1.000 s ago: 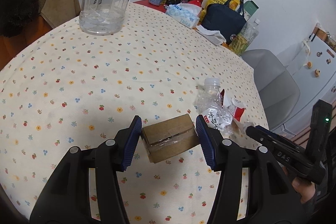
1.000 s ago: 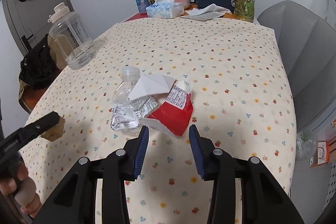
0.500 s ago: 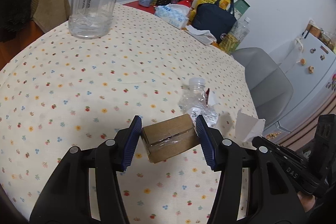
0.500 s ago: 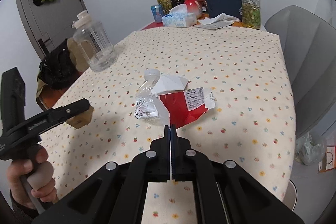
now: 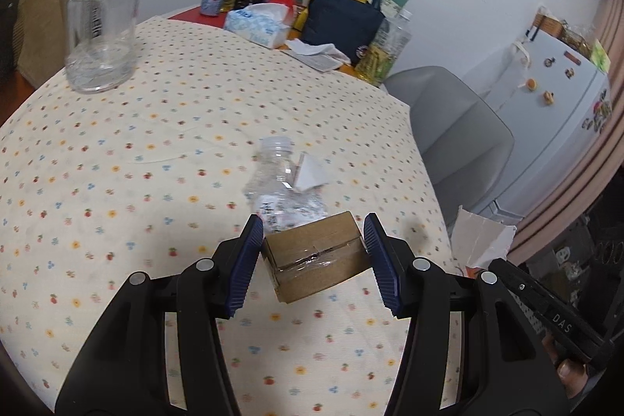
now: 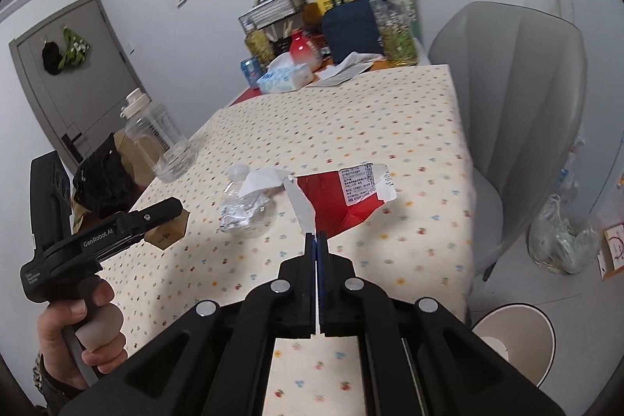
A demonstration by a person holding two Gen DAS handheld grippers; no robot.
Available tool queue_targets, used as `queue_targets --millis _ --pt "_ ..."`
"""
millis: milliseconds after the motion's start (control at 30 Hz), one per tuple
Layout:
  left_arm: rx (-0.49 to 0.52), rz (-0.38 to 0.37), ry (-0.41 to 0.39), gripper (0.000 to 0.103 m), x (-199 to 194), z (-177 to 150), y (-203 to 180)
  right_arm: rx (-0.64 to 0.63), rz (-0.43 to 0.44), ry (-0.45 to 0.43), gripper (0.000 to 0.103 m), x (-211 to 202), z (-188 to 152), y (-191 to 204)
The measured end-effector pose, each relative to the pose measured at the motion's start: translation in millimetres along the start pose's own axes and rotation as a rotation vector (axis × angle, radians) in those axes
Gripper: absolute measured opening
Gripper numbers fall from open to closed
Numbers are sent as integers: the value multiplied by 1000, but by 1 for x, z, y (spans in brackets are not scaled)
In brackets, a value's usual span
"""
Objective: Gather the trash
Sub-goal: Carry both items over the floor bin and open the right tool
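Table (image 5: 117, 143) under a dotted cloth fills both views, far end crowded with a bag, tissue box and bottles. Bin (image 6: 514, 338), pale and open-topped, stands on the floor by the table's near corner, seen only from the right wrist; the left wrist view gives instead the white fridge, and the torn carton from its white side. Red carton (image 6: 339, 205), a second ago flat on the cloth in front of open jaws, now hangs clear of it: the right gripper (image 6: 315, 240) has just clamped tight on its torn white edge and lifted. Crushed bottle (image 5: 280, 193) with a paper scrap on it is left behind on the cloth (last loose piece, by my reading). Small cardboard box (image 5: 316, 260) sits squeezed between the blue pads of the left gripper (image 5: 312, 256), carried above the table as before. Both loads look ready for the bin.
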State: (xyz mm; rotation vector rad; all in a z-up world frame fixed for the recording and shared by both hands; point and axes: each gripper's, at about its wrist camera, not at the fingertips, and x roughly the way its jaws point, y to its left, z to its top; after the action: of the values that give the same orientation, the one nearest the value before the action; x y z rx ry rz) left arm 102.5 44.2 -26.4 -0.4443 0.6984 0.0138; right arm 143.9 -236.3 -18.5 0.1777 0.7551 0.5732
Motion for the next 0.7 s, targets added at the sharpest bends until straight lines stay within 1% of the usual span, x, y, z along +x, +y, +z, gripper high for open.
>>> queue_targets --millis 167,300,700 --pt "55 -41 23 54 13 -3 -33 58 -47 -37 2 -24 -2 -34" --pt "94 -73 47 54 24 -9 -59 109 -87 -51 2 -40 -9 -64" --pt "202 -134 113 54 57 -30 -132 229 -157 -49 2 -66 -41 -138"
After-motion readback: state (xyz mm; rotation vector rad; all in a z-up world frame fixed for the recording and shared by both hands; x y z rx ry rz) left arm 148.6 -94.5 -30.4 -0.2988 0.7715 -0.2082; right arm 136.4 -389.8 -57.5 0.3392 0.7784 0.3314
